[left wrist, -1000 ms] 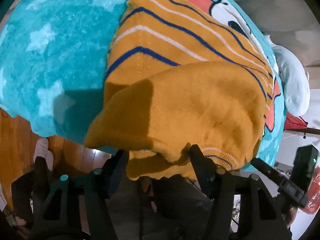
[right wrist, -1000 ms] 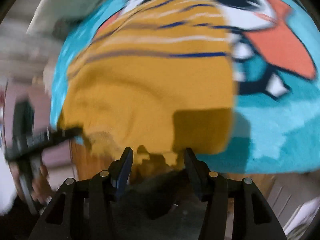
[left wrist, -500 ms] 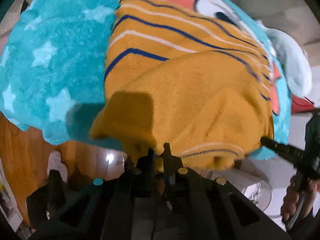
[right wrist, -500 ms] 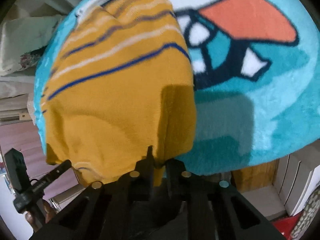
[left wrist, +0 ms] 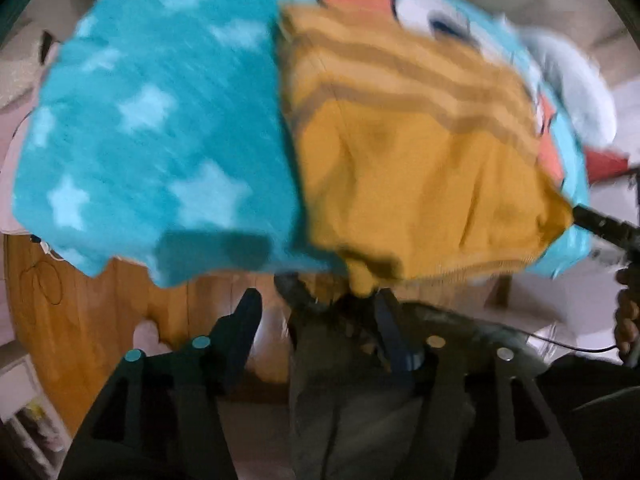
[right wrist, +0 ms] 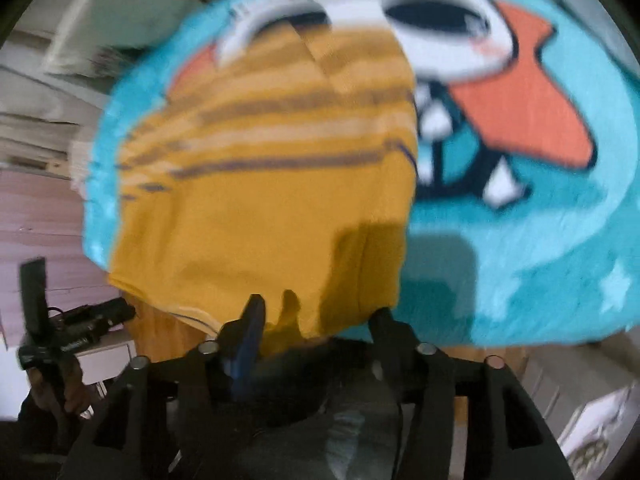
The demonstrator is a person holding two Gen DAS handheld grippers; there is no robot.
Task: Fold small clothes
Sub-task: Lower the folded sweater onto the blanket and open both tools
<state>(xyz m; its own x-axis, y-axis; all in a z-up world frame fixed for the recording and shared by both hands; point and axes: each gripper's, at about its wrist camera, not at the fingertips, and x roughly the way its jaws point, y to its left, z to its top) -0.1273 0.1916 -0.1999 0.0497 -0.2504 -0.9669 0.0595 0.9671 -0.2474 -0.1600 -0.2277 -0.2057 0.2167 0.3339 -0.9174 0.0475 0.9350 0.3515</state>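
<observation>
A mustard-yellow knit sweater [left wrist: 420, 168] with blue and white stripes lies folded on a teal cartoon blanket [left wrist: 160, 140]. Both views are blurred. My left gripper [left wrist: 316, 312] is open, its fingers apart just below the sweater's near hem, holding nothing. My right gripper [right wrist: 316, 320] is open too, its fingers straddling the near hem of the sweater [right wrist: 272, 200] without pinching it. The right gripper's tip shows in the left wrist view [left wrist: 600, 224] at the sweater's right corner. The left gripper shows in the right wrist view [right wrist: 68, 340] at the far left.
The blanket [right wrist: 540, 240] covers a raised surface and hangs over its near edge. A wooden floor [left wrist: 80, 300] lies below. A white pillow [left wrist: 572, 92] sits at the far right. Stacked bedding [right wrist: 80, 40] lies behind.
Both grippers were shut on the sweater's near hem half a second ago. Both have opened and let it go, and they have drawn back slightly toward me.
</observation>
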